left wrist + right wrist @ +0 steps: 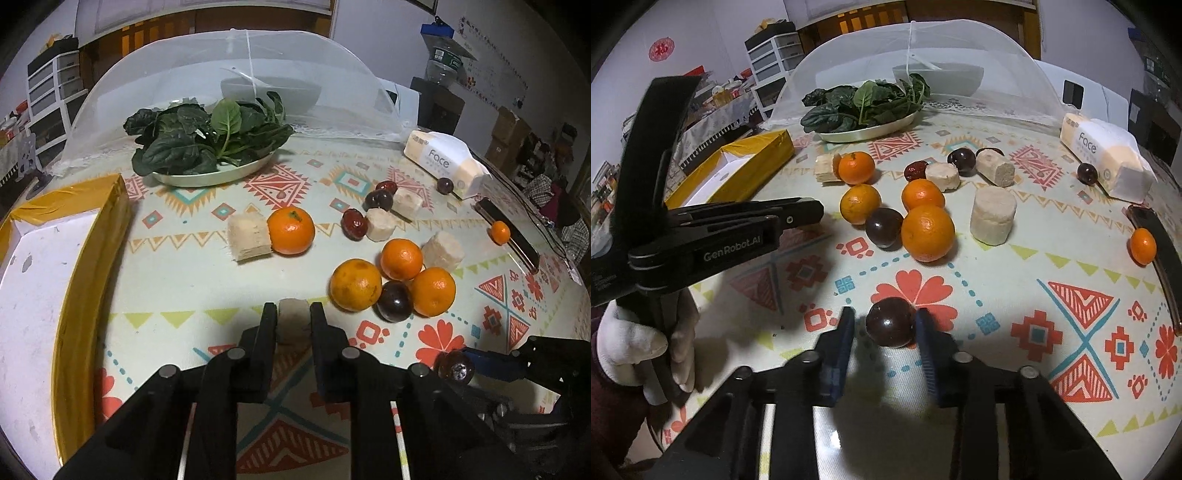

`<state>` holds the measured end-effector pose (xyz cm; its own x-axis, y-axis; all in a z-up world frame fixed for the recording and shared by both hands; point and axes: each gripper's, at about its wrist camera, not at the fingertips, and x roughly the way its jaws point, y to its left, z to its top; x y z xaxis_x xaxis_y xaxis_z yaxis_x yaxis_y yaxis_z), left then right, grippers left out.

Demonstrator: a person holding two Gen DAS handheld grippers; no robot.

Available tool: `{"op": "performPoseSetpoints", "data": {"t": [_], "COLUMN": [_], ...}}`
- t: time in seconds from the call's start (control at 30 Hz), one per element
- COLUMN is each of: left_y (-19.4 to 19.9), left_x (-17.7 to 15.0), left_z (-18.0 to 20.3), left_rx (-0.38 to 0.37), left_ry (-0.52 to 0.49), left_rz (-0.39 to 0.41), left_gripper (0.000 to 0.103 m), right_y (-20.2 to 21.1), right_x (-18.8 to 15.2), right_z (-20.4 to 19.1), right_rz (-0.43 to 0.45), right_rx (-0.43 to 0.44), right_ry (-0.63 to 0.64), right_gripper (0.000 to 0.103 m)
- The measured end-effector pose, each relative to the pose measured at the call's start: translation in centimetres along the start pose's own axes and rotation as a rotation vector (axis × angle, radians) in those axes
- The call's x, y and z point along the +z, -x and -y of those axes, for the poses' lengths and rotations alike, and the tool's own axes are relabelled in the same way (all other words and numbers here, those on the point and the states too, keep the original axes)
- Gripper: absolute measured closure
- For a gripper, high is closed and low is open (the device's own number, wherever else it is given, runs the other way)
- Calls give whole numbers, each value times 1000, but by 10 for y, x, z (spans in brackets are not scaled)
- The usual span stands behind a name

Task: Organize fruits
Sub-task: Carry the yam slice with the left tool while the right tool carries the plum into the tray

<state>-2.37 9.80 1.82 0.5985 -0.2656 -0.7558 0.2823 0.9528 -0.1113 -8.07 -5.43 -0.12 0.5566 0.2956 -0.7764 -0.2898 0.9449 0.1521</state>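
My left gripper [293,314] is shut on a pale banana chunk [293,326], held over the patterned tablecloth. My right gripper [886,325] has its fingers around a dark plum [891,322]; the right finger touches it and a small gap shows on the left. That plum also shows in the left wrist view [455,366]. Three oranges [355,285] and another dark plum [394,301] cluster ahead. Another orange [291,230] sits beside a banana chunk [248,238]. Red dates [353,224] and more banana chunks [380,224] lie farther back.
A yellow-edged box [110,206] with a white inside stands at the left. A plate of spinach [210,136] sits before a mesh food cover [236,74]. A tissue pack [443,162], a small orange [500,232] and a dark strip [509,232] lie right.
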Motion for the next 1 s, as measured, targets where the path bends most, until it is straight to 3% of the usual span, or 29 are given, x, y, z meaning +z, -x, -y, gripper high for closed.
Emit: {"op": "performPoseSetpoints", "data": {"t": [0.23,0.43,0.57,0.77,0.87,1.0], "left_y": [46,111,145,172,173,168], "left_x": [-4,-17,-28,-45,-53,-66], "left_z": [-16,-65,-111,-161,-185,-218], "left_rx": [-12,21,123,297,340,380], "left_ry": [74,236,331,387,417,467], "left_rz": [69,176,223,256,246,211], "left_gripper": [86,86,86,86,86,86], "right_y": [13,42,44,27,7,-30], "right_x": [1,18,37,66,76,82], "right_z": [0,-42,-91,-166,-207,-250], "right_rz": [22,96,109,105,70,19], "right_rx": [25,96,184,311,367,367], "right_ry": [-32,28,94,165,199,243], "right_gripper": [78,78,78,78,77,77]}}
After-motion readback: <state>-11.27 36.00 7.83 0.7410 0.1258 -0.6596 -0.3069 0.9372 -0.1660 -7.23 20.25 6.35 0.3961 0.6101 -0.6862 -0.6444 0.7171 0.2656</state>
